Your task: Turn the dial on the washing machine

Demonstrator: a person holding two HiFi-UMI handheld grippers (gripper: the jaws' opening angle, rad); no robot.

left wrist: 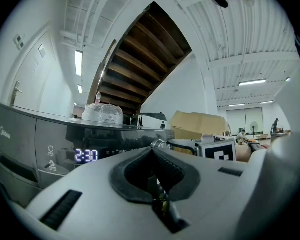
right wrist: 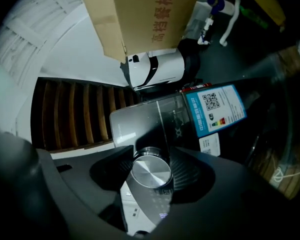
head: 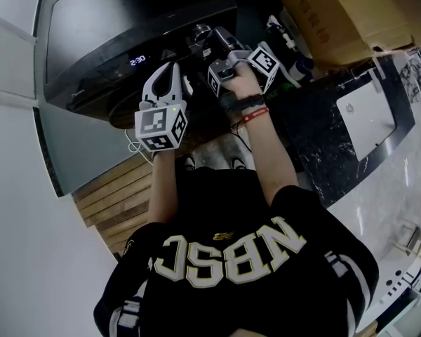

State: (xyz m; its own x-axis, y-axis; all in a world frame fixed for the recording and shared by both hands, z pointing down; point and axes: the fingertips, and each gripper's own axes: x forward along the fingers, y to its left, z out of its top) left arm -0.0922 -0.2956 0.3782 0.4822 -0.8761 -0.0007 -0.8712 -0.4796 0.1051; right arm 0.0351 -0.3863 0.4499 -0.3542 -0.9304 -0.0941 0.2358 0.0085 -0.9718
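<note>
Big white-ceilinged hall, wooden staircase (left wrist: 140, 54) underside overhead, dark grey washing machine (head: 126, 41) standing in front of me.

My right gripper (right wrist: 151, 170) is clamping the silver dial (right wrist: 151, 173), with a dark pad pressing on each side of its rim. The dial is sitting on the machine's glossy control panel, below the blue energy label (right wrist: 215, 109). My left gripper (left wrist: 152, 156) is hovering beside it with the jaws clenched together and nothing between them. It is pointing along the front panel, where the display (left wrist: 86, 155) is reading 2:30.

Risks, as I'm judging them:
- The dial is smooth, polished metal, so the pads may be slipping round it instead of carrying it if the squeeze is light.
- The grip is looking shallow, near the face, so tilting my wrist while twisting could be popping the jaws off.
- Over-rotating would be skipping past the wanted program.

Containers:
- A cardboard box (right wrist: 140, 19) is sitting beyond the machine, apparently closed, so I'm not seeing any contents.
- A crinkled clear plastic bundle (left wrist: 102, 115) is resting on the machine top, and I can't tell what is inside it.
</note>
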